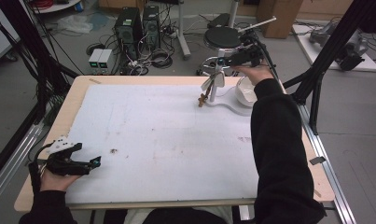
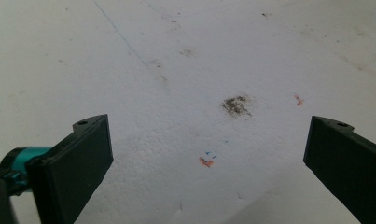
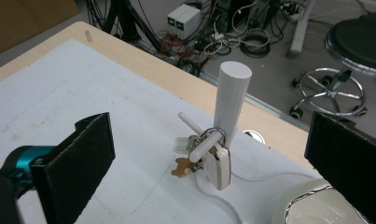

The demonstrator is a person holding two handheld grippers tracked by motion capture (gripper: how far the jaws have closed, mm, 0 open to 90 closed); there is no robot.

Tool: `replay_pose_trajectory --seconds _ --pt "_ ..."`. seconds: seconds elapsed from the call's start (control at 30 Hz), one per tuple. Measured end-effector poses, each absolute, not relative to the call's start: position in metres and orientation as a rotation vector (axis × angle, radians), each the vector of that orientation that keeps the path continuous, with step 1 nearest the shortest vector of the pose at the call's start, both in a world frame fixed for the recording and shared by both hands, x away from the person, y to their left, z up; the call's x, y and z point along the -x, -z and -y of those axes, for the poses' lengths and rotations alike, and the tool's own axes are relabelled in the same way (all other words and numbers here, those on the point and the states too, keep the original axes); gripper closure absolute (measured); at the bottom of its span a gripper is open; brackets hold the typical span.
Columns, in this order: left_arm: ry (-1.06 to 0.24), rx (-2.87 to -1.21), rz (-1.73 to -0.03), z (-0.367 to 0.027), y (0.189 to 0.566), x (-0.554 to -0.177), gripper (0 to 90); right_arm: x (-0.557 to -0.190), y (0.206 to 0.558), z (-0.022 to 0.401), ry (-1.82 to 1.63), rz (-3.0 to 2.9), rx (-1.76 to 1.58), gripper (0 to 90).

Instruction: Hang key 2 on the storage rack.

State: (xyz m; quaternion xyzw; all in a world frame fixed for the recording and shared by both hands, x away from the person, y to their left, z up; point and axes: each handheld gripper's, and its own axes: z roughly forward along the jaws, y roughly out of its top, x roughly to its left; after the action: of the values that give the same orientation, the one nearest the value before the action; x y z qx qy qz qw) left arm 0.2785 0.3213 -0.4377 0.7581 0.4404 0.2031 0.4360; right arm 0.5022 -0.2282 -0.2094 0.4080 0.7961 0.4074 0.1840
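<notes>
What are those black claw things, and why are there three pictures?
A person sits at a table holding a pinching tool in each hand. One picture looks down from above; the other two come from little cameras riding on the tools. The left gripper rests over the white mat, open and holding nothing. The right gripper is open too, near a white stand with pegs. A bunch of keys with a white tag hangs on a peg. A white bowl sits beside the stand.

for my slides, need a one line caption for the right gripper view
Open right hand-held gripper faces a key bunch hanging on a white post's peg, beside a white bowl.
</notes>
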Motion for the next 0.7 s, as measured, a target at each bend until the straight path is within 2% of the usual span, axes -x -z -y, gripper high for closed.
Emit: replay_pose_trajectory --seconds 0.7 --pt "-0.509 -1.881 -1.096 -0.321 0.437 -0.278 1.7 -0.470 0.247 0.254 -1.174 -2.275 -1.114 0.5"
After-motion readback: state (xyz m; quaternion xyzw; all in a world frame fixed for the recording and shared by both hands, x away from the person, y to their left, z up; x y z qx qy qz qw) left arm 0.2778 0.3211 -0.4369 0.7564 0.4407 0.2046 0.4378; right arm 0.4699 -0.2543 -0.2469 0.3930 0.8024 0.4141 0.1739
